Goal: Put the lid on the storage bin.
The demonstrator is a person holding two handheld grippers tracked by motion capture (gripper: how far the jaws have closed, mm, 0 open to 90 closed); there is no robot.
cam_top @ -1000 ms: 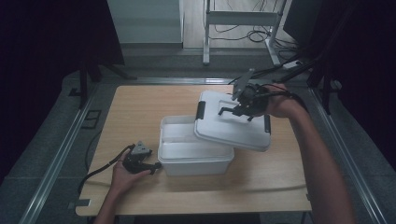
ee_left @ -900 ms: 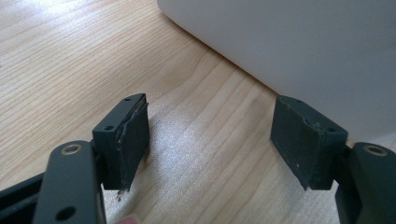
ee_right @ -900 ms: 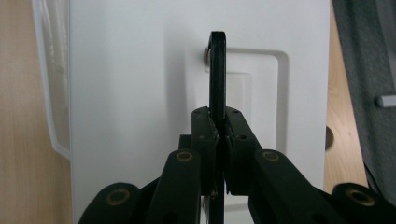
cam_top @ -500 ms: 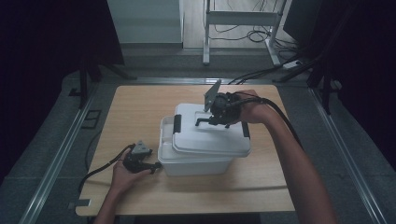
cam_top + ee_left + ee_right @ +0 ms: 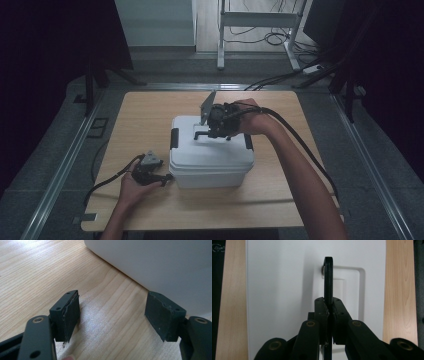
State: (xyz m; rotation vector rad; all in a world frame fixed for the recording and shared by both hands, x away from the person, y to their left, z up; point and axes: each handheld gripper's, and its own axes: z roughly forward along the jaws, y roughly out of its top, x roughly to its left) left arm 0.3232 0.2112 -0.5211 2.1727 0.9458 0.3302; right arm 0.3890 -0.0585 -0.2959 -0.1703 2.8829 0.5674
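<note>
While the right claw [image 5: 329, 305] pinches the black lid handle [image 5: 328, 277] between its pads, the white lid [image 5: 212, 145] lies on top of the white storage box [image 5: 210, 172] near the middle of the bench [image 5: 150, 107]. The left claw [image 5: 112, 315] rests on the bench just beside the box's left wall, jaws spread, nothing between them.

Risks from this state:
- Misalignment. Whether the lid rim seats evenly all round cannot be told; if one edge rides on the box rim, pressing down may wedge it or tip the box
- Handle pull. The handle stands upright in the grip; a sideways drag from the right claw can slide lid and box together across the bench, since the left claw does not brace the box
- Latches. The black side latches [image 5: 174, 138] appear unfastened; lifting by the handle now would probably bring the lid away again

Changes against the earlier frames:
- One second ago the lid hangs tilted, to the right of the open box, clear of it
- Half a second ago it sits over the opening, slightly askew
- Now it lies flat and squarer on the box
- The left claw keeps its place throughout
</note>
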